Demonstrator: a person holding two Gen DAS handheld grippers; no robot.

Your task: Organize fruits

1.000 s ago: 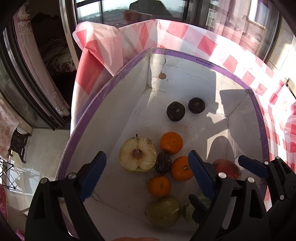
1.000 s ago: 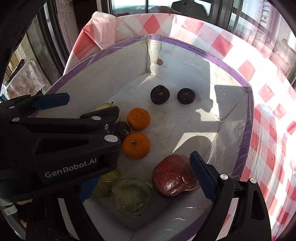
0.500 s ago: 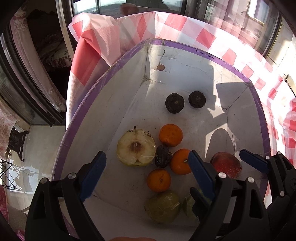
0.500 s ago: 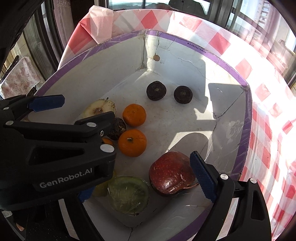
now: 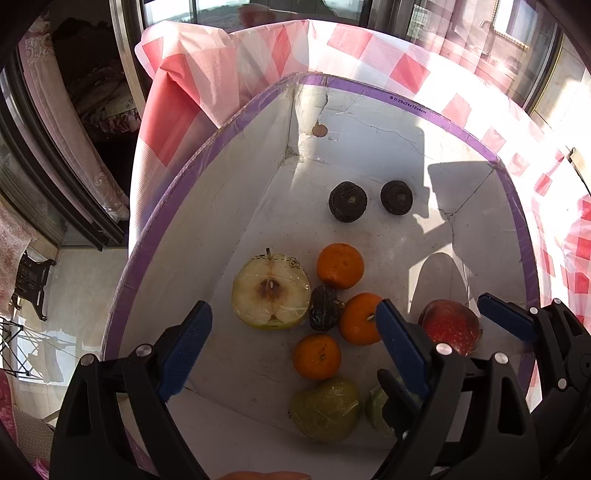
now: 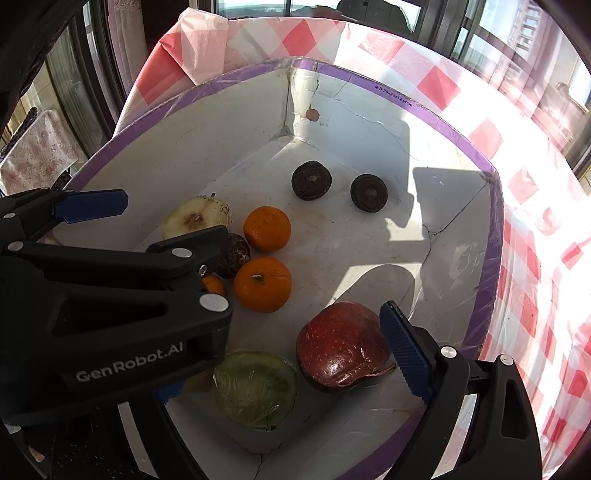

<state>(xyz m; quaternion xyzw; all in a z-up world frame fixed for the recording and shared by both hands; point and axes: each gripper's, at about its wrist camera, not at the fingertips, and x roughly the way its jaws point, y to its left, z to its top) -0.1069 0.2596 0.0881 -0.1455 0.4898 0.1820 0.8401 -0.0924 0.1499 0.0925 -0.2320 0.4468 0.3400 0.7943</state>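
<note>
Your left gripper and right gripper: both wide, empty. Fruit lies mixed in white purple-rimmed cardboard box; sorting apparently barely begun.

Box floor bare mid-right — fruit cluster crowds left.

A red-and-white checked tablecloth covers the table, its left corner folded and bunched; sunlight falls bright across its right side; behind it stand dark window frames with buildings visible through the glass; at the left hangs a pale pink patterned curtain; lower left, a tiled floor holds a small black stand; a flowered cloth lies at the left of the right wrist view.
</note>
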